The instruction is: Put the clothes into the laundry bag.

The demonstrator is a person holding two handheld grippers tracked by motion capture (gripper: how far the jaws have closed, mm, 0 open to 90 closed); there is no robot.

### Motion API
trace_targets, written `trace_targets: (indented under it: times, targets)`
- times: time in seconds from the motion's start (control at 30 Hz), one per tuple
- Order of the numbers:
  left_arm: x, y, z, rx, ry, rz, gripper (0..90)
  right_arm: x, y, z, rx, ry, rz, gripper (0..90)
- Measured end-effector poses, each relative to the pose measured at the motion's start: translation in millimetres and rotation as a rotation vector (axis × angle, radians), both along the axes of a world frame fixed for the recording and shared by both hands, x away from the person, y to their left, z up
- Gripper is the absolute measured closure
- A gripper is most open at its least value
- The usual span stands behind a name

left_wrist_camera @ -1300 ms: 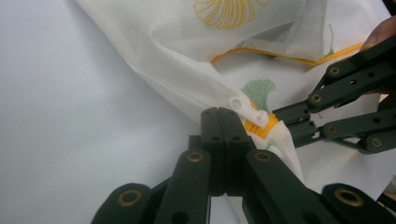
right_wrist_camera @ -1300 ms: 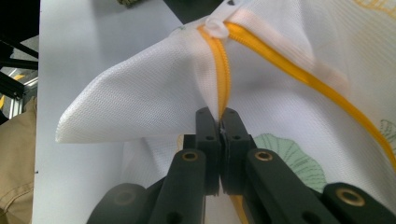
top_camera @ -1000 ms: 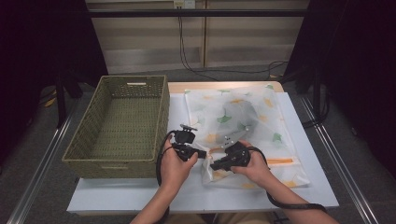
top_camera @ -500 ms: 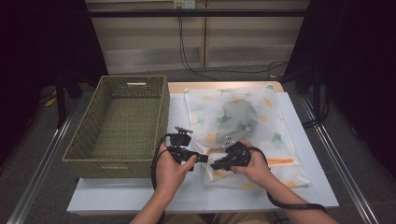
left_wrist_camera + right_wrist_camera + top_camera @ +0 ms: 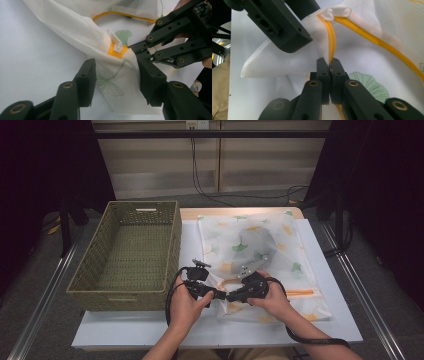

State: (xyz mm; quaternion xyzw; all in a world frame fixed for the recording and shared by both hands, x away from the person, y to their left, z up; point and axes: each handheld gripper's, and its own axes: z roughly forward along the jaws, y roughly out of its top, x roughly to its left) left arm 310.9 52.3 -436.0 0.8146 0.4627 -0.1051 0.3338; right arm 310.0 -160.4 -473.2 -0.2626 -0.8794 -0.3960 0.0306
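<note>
A white mesh bag (image 5: 235,232) printed with green and orange leaves lies flat on the table, something grey showing through it. Its orange zipper (image 5: 332,42) ends at a white pull tab (image 5: 115,40) on the near left corner. My right gripper (image 5: 329,62) is shut on the bag's edge just below the zipper. My left gripper (image 5: 117,80) stands open, one jaw on each side of that same raised corner. From above, the left gripper (image 5: 216,295) and the right gripper (image 5: 231,296) meet tip to tip at the bag's front left.
A large green woven basket (image 5: 172,245) stands on the left part of the white table (image 5: 332,285), close beside the bag. A dark floor with metal rails runs along both sides, and cables hang behind the table.
My left gripper has come nearer and rightward to the bag's corner, closing in on the right gripper. The right gripper has stayed put on the bag.
</note>
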Motion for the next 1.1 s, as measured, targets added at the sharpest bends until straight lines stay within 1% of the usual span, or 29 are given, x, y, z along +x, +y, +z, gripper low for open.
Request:
trace_targets:
  times: [0.03, 0.07, 0.1, 0.13, 0.17, 0.2, 0.23, 0.3, 0.33, 0.37, 0.4, 0.43, 0.5, 0.53, 0.6, 0.63, 0.67, 0.73, 0.77, 0.83, 0.87, 0.9, 0.93, 0.97, 1.07, 1.1]
  targets:
    - [-0.1, -0.6, -1.0, 0.005, 0.001, 0.005, 54.6, -0.1, 0.2, 0.1, -0.001, -0.001, -0.001, 88.8]
    - [0.5, 0.0, -1.4, 0.013, -0.001, -0.007, 55.8, -0.2, 0.4, 0.3, -0.001, 0.003, 0.0, 88.7]
    - [0.7, -0.4, -2.2, 0.008, 0.003, -0.01, 58.4, 0.0, 0.5, 0.1, 0.003, 0.002, 0.002, 88.7]
    - [0.5, -0.9, -2.8, 0.007, 0.013, -0.005, 62.1, -0.2, 0.9, 0.3, 0.004, 0.002, 0.001, 88.7]
    - [0.8, -0.2, -2.7, 0.016, 0.01, -0.015, 65.4, -0.4, 1.2, 0.5, 0.002, 0.005, 0.0, 88.7]
    - [-0.3, -1.3, -1.9, 0.021, 0.004, -0.011, 68.9, -0.3, 1.4, 0.2, -0.001, -0.001, 0.0, 88.6]
    - [-0.4, -1.3, -1.4, 0.03, 0.009, -0.021, 75.1, -0.4, 1.5, -0.1, -0.001, 0.001, -0.001, 88.5]
    - [-1.3, -1.5, 0.8, 0.041, -0.007, -0.02, 81.1, -0.3, 1.3, 0.3, 0.001, 0.003, -0.003, 88.0]
    - [-1.4, -1.5, 1.5, 0.05, -0.004, -0.022, 84.5, -0.1, 1.4, 0.4, 0.008, 0.003, -0.004, 87.5]
    - [-1.3, -1.0, 2.7, 0.045, 0.005, -0.027, 85.4, -0.5, 1.4, 1.2, 0.007, 0.007, -0.013, 86.8]
    - [-1.6, -1.1, 3.6, 0.054, -0.004, -0.026, 86.4, -0.2, 1.2, 2.4, 0.006, 0.003, -0.015, 85.7]
    - [-1.6, -0.8, 4.8, 0.065, -0.004, -0.029, 86.8, -0.2, 1.1, 3.1, 0.01, 0.007, -0.017, 83.7]
    - [-1.6, 0.1, 6.6, 0.067, -0.004, -0.031, 87.3, 0.2, 0.1, 4.8, 0.011, 0.007, -0.031, 77.4]
    - [-1.8, -0.2, 7.0, 0.081, -0.01, -0.028, 87.4, 0.6, -0.4, 5.6, 0.008, 0.009, -0.035, 74.5]
    - [-1.9, 0.1, 7.7, 0.084, -0.014, -0.023, 87.7, 1.1, -2.4, 7.9, 0.015, 0.019, -0.055, 72.0]
    - [-1.6, 0.3, 8.5, 0.099, -0.012, -0.026, 87.9, 2.0, -3.0, 8.6, 0.016, 0.017, -0.056, 67.8]
    - [-1.4, 0.6, 8.9, 0.099, -0.011, -0.027, 88.0, 3.1, -3.9, 10.2, 0.023, 0.025, -0.069, 64.9]
    - [-1.7, 0.1, 9.0, 0.101, -0.008, -0.027, 88.1, 4.5, -5.0, 13.8, 0.025, 0.037, -0.082, 64.1]
    - [-1.9, -0.1, 9.1, 0.105, -0.011, -0.028, 88.2, 5.1, -4.8, 15.6, 0.031, 0.051, -0.096, 61.6]
    - [-2.2, -0.7, 9.0, 0.103, -0.008, -0.032, 88.2, 7.1, -4.9, 19.3, 0.035, 0.061, -0.112, 61.1]
    - [-2.4, -0.9, 9.1, 0.102, -0.008, -0.031, 88.2, 8.5, -5.0, 20.7, 0.042, 0.063, -0.12, 59.8]
    - [-2.7, -1.4, 9.1, 0.105, -0.007, -0.026, 88.3, 9.5, -4.7, 22.1, 0.053, 0.076, -0.136, 59.4]
    - [-2.8, -1.6, 8.9, 0.106, -0.007, -0.026, 88.3, 10.9, -4.4, 23.2, 0.061, 0.087, -0.139, 59.2]
    - [-2.9, -1.7, 8.8, 0.103, -0.008, -0.027, 88.3, 11.6, -3.9, 24.3, 0.058, 0.087, -0.149, 58.1]
    - [-2.7, -2.0, 8.1, 0.109, -0.012, -0.032, 88.3, 15.1, -0.7, 27.0, 0.08, 0.115, -0.171, 57.6]
    - [-2.7, -2.0, 8.2, 0.11, -0.012, -0.036, 88.3, 16.0, 0.2, 27.9, 0.075, 0.118, -0.174, 57.6]
